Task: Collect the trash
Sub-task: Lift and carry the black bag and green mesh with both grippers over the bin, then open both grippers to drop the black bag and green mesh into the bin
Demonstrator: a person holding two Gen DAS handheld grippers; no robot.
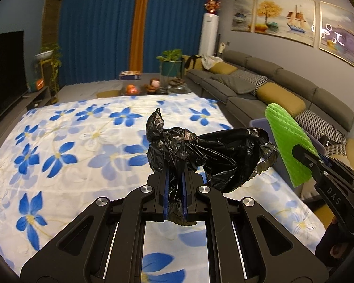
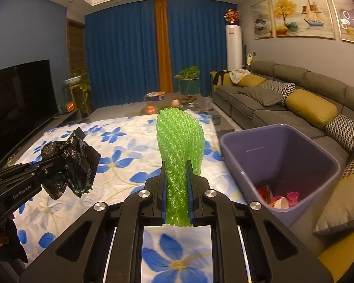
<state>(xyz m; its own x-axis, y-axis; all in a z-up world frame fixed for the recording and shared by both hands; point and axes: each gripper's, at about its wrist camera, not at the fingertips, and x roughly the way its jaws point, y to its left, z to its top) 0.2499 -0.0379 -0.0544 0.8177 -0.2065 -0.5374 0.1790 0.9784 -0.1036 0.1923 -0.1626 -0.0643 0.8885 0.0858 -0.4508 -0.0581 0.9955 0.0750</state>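
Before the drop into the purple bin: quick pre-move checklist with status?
1. Left gripper clamped on crumpled black plastic bag: ok.
2. Right gripper clamped on green foam mesh sleeve: ok.
3. Purple plastic bin mouth open, upright: ok.
4. Room inside the bin, trash only at the bottom: ok.
5. Either item already over the bin: not ok, both above the floral cloth.
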